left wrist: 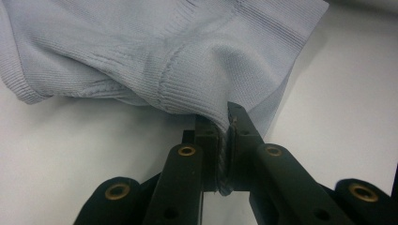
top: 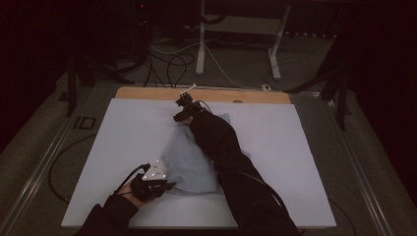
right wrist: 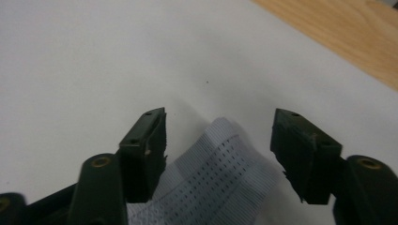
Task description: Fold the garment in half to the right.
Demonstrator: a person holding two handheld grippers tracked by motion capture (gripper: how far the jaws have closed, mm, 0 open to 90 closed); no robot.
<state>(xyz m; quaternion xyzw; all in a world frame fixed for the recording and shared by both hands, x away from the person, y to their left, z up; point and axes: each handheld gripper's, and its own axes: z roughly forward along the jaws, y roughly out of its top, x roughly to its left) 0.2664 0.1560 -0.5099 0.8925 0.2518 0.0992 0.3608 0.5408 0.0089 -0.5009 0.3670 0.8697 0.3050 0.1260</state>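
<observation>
A pale blue knitted garment (top: 189,160) lies crumpled in the middle of the white sheet (top: 123,132). My left gripper (top: 167,186) is at its near left edge, shut on a fold of the knit (left wrist: 224,154), which is pinched between the two pads. My right gripper (top: 183,116) is at the garment's far end, jaws apart and lowered over a ribbed, perforated corner of the fabric (right wrist: 220,173). That corner lies between the fingers (right wrist: 150,140) without either pad pressing on it.
The white sheet covers a wooden table whose bare strip (top: 206,93) shows along the far edge. Beyond it are desk legs (top: 200,44) and cables (top: 172,64) on a dark floor. A metal rail (top: 44,162) runs along the left.
</observation>
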